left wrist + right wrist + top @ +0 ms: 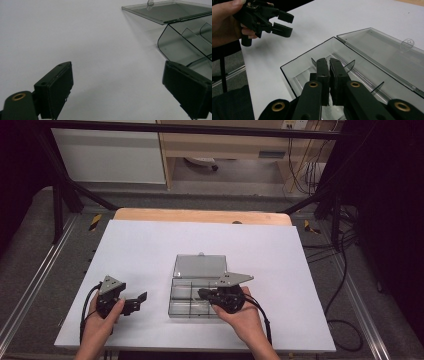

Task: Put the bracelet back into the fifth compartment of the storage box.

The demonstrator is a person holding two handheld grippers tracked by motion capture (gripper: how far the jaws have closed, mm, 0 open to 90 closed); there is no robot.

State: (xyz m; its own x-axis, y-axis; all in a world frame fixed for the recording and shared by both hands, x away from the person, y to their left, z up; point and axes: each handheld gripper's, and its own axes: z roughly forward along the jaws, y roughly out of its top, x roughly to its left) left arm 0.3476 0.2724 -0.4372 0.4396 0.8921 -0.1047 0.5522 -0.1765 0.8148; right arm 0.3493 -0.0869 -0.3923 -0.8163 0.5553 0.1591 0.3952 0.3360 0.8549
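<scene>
White table under everything. Clear compartment box near the front edge, middle, lid flat open behind. Right gripper over the box's right half, jaws clenched empty. Left gripper toward the front-left corner, released, apart from the box.

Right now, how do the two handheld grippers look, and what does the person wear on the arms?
Both the left gripper and the right gripper are black, with two flat, blocky jaws on arms with brass-coloured rivets. Each carries a grey three-cornered plate on top and trails a black cable toward the person. The forearms are bare in the high view, with no sleeves or gloves.
</scene>
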